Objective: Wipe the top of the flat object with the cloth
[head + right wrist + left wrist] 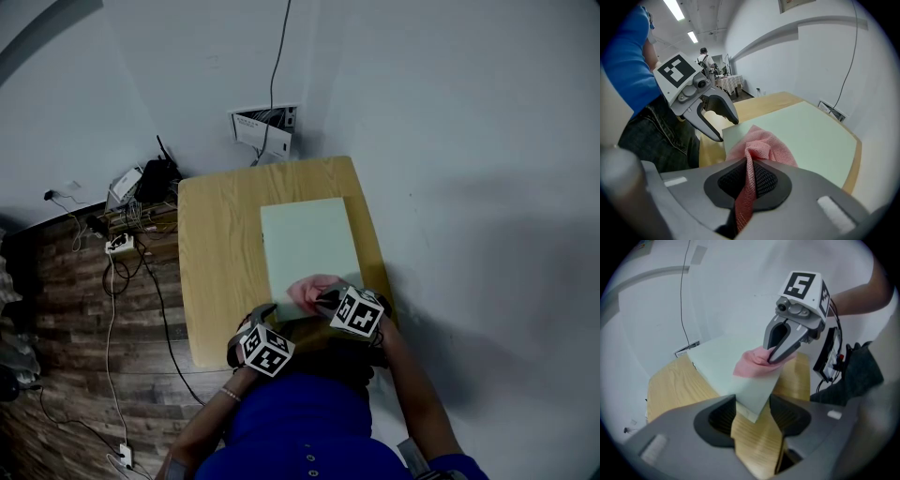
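Note:
A pale green flat board (309,239) lies on a small wooden table (220,262). A pink cloth (307,291) rests on the board's near edge, and my right gripper (325,299) is shut on it. In the right gripper view the cloth (761,143) is pinched between the jaws of the right gripper (749,176) and bunches onto the board (806,131). My left gripper (753,416) is open, its jaws on either side of the board's near corner (751,409) without closing on it. It shows at the board's near left corner in the head view (265,317).
The table stands against a white wall that runs along its far and right sides. A wall box with a cable (264,127) is behind it. A black device (155,178), a power strip (118,245) and loose cables lie on the wooden floor to the left.

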`<state>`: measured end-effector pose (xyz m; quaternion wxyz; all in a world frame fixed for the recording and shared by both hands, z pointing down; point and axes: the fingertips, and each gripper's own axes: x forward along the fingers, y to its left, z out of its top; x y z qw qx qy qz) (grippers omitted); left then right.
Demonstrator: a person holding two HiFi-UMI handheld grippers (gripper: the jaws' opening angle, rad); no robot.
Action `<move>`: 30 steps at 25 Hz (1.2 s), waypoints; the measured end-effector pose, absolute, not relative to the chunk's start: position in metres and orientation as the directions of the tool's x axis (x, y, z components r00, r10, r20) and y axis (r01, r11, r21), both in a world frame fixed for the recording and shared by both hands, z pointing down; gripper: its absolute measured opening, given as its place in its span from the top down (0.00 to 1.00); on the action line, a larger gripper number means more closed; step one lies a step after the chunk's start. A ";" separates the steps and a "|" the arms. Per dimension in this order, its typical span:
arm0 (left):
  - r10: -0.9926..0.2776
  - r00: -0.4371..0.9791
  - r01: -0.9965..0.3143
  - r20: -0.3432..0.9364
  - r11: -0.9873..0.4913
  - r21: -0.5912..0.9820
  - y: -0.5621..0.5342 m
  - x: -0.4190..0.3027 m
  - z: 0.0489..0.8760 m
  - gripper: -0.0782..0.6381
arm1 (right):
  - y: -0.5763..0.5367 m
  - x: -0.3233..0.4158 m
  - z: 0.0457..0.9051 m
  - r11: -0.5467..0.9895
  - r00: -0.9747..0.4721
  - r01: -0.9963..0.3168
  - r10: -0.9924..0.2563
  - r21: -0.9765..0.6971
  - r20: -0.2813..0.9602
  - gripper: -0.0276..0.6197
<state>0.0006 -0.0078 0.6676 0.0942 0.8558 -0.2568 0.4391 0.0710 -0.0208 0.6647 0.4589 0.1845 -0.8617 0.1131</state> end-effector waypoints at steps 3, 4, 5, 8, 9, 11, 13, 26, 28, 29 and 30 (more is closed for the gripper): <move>-0.356 0.483 -0.522 0.800 -0.851 -0.064 -0.007 0.000 0.668 0.58 | -0.020 0.082 0.666 0.895 -0.502 -0.446 -0.226 -0.025 0.835 0.93; -0.356 0.483 -0.521 0.800 -0.851 -0.063 -0.007 0.000 0.668 0.58 | -0.019 0.087 0.666 0.891 -0.498 -0.454 -0.231 -0.024 0.836 0.93; -0.355 0.483 -0.521 0.800 -0.851 -0.063 -0.007 0.000 0.668 0.58 | -0.019 0.091 0.666 0.887 -0.494 -0.462 -0.236 -0.023 0.837 0.93; -0.353 0.485 -0.520 0.800 -0.852 -0.061 -0.008 0.001 0.668 0.58 | -0.020 0.104 0.667 0.874 -0.481 -0.486 -0.250 -0.018 0.840 0.93; -0.353 0.485 -0.520 0.800 -0.852 -0.061 -0.008 0.001 0.668 0.58 | -0.021 0.108 0.667 0.869 -0.477 -0.494 -0.255 -0.016 0.841 0.93; -0.352 0.484 -0.520 0.801 -0.852 -0.061 -0.008 0.001 0.668 0.58 | -0.021 0.115 0.668 0.861 -0.472 -0.509 -0.269 -0.011 0.840 0.93; -0.353 0.484 -0.521 0.801 -0.852 -0.060 -0.008 0.001 0.669 0.58 | -0.022 0.121 0.668 0.852 -0.471 -0.524 -0.283 -0.006 0.836 0.93; -0.380 0.532 -0.630 0.757 -0.775 0.054 -0.022 -0.005 0.647 0.61 | -0.018 0.147 0.668 0.794 -0.436 -0.608 -0.318 -0.016 0.842 0.93; -0.391 0.545 -0.634 0.742 -0.771 0.059 -0.026 -0.002 0.644 0.63 | -0.019 0.147 0.668 0.793 -0.440 -0.609 -0.320 -0.017 0.839 0.93; -0.389 0.547 -0.626 0.741 -0.778 0.054 -0.027 0.001 0.645 0.63 | -0.019 0.146 0.668 0.793 -0.442 -0.609 -0.321 -0.018 0.838 0.93; -0.385 0.547 -0.614 0.743 -0.788 0.044 -0.027 0.004 0.647 0.63 | -0.019 0.146 0.669 0.794 -0.444 -0.607 -0.320 -0.018 0.837 0.93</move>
